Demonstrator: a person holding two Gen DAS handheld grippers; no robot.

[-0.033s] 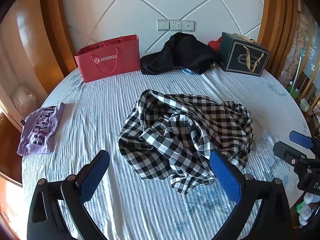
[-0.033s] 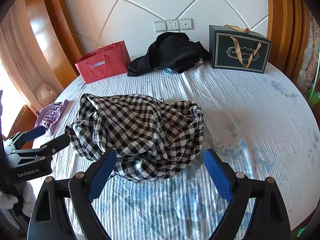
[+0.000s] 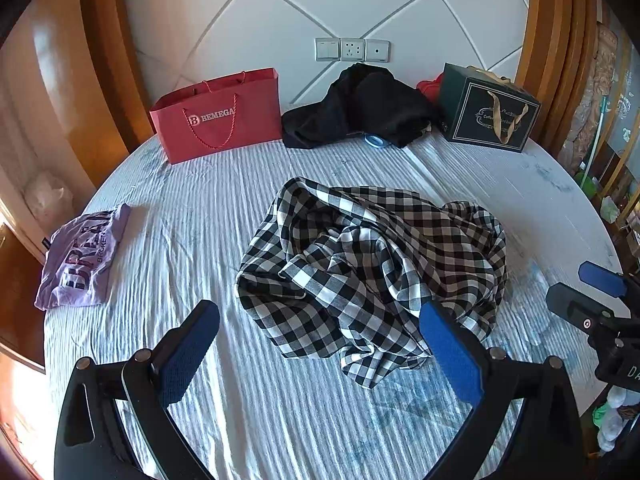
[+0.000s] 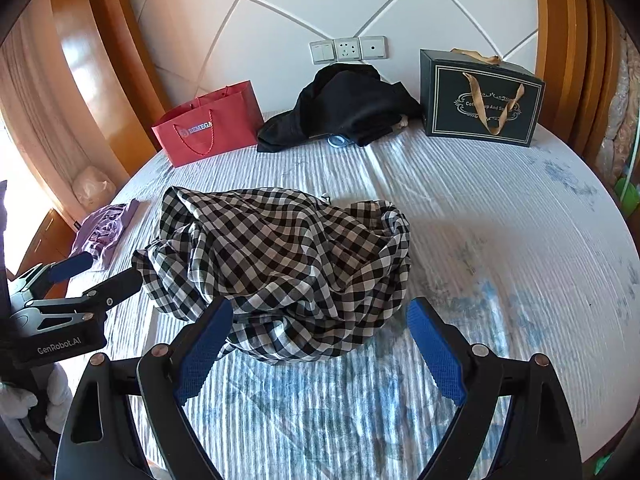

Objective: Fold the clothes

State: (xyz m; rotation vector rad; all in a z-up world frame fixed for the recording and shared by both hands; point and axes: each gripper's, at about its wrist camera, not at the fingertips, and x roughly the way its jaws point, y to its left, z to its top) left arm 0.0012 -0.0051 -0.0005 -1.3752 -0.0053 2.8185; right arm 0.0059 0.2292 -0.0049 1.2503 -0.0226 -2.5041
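A crumpled black-and-white checked shirt lies in a heap in the middle of a round bed covered by a striped white sheet. My left gripper is open just short of the heap's near-left edge, nothing between its blue pads. My right gripper is open too, hovering at the heap's near-right edge. Each gripper shows in the other's view: the right gripper at the right border, the left gripper at the left border. Neither touches the cloth.
A folded purple T-shirt lies at the bed's left edge. Along the headboard stand a red paper bag, a pile of black clothing and a dark gift box.
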